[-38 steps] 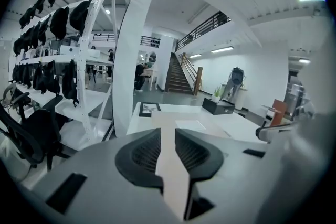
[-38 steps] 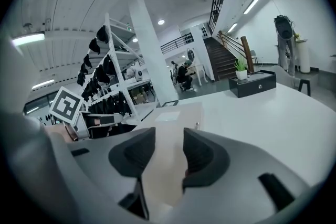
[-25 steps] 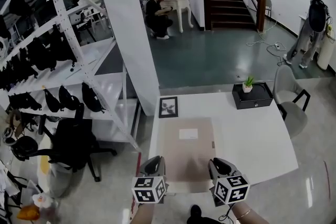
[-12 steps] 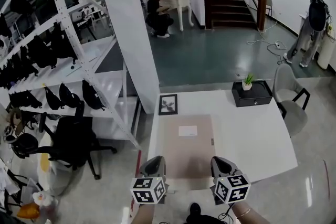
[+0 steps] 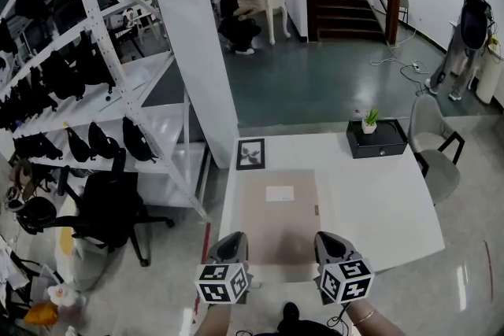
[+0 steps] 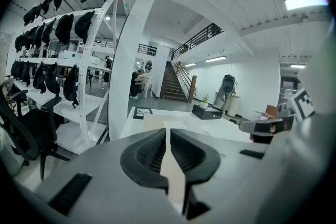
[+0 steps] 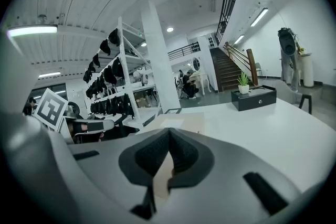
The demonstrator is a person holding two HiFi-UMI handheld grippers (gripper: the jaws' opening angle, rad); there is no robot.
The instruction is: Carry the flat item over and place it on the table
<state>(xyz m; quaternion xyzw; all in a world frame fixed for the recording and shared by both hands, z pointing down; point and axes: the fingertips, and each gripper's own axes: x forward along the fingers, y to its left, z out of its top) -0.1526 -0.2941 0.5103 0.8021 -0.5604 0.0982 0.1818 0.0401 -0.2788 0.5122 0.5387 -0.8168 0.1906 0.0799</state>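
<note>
Now our left gripper [image 5: 231, 241] and right gripper [image 5: 327, 240] both pinch the near edge of the flat beige cardboard sheet [image 5: 277, 220], which runs along the white tabletop's [image 5: 378, 201] left edge

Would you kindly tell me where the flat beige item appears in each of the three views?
Head view: flat beige item at lower centre, over the white table.
Left gripper view: flat beige item at bottom centre, edge-on, clamped in the left tongs.
Right gripper view: flat beige item at bottom centre, clamped in the right tongs.
Shared landmark: black box with a plant on it, at the table's far side.
</note>
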